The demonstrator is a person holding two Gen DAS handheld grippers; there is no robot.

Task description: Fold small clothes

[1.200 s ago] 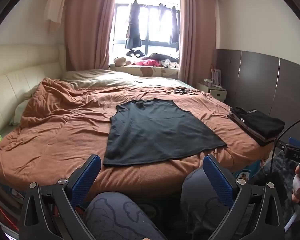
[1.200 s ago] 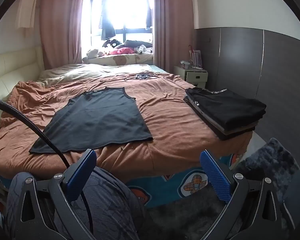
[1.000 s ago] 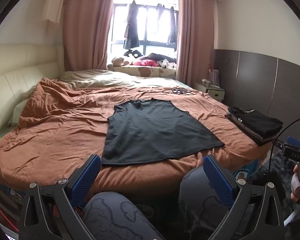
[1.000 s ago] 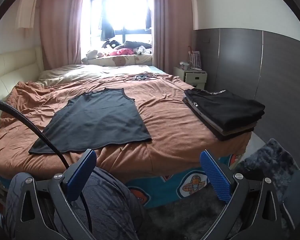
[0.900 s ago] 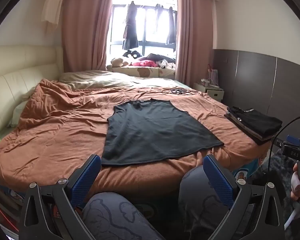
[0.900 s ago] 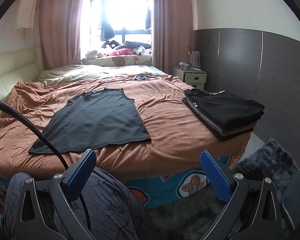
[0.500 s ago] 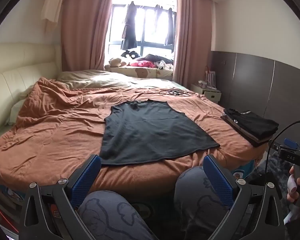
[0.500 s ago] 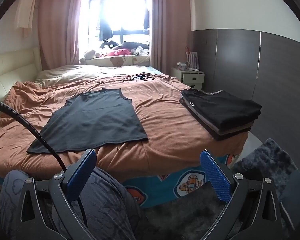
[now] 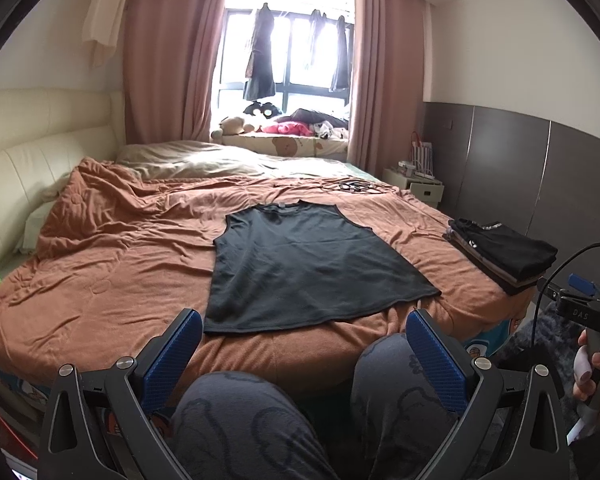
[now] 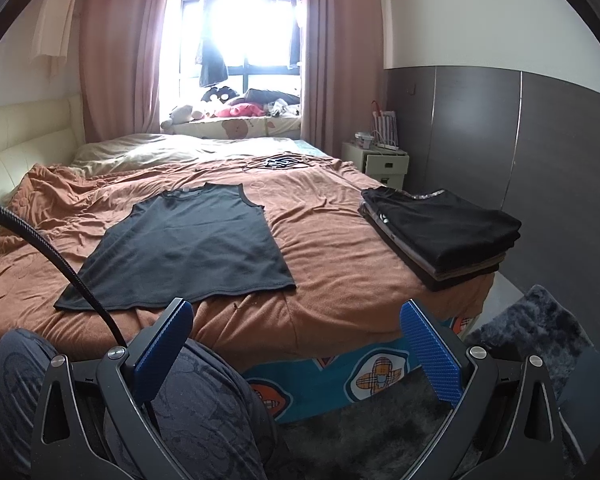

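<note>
Vest (image 9: 304,264): lies flat on the bed (image 9: 112,264), hem nearest me. I judge it light, limp and prone to bunching; I would pinch the two hem corners. Left gripper (image 9: 304,354) and right gripper (image 10: 296,344): fingers spread wide, holding nothing.

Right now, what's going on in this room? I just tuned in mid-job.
A seated person holds a two-finger tool in each hand, facing a bed with an orange-brown blanket. A dark sleeveless top lies spread flat and unfolded on it, hem toward the person. A stack of folded clothes sits at the bed's right edge. The left tool and right tool are both open and empty, held over the person's knees, short of the bed. No fold has been made on the top.
</note>
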